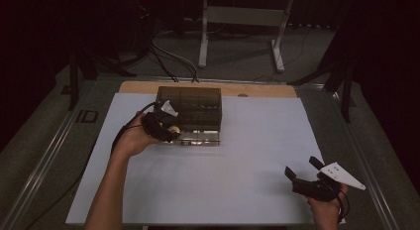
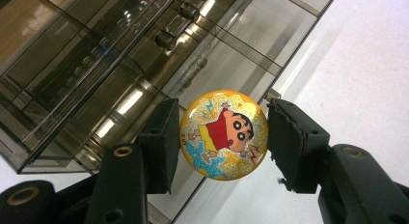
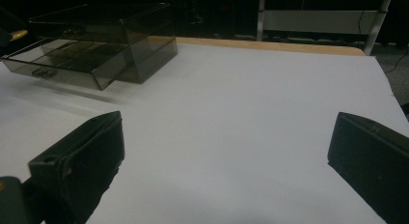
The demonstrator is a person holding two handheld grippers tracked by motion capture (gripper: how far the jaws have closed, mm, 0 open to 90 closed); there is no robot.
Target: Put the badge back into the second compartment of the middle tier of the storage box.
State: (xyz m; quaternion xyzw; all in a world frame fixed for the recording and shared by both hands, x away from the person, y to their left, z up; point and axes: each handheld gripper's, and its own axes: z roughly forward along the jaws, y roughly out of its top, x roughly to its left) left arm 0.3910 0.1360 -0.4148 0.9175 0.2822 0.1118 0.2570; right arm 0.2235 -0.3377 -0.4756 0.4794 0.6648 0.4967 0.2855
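A round glittery orange badge (image 2: 223,136) with a cartoon figure sits between the pads of my left gripper (image 2: 223,137), which is shut on it. It hangs over the pulled-out drawer (image 2: 144,89) of a smoky clear plastic drawer box (image 1: 190,103). In the high view the left gripper (image 1: 171,131) is at the box's front left corner. My right gripper (image 1: 300,165) rests low near the front right of the white sheet, open and empty. Its jaws (image 3: 226,137) stand wide apart over bare sheet, with the box (image 3: 106,45) and its open drawer (image 3: 62,64) far off to the left.
A white sheet (image 1: 223,180) covers the wooden table (image 1: 267,89). Behind the table stand a white metal frame (image 1: 242,17) and loose cables (image 1: 163,56) on the floor. Metal rails (image 1: 44,155) run along the table's sides.
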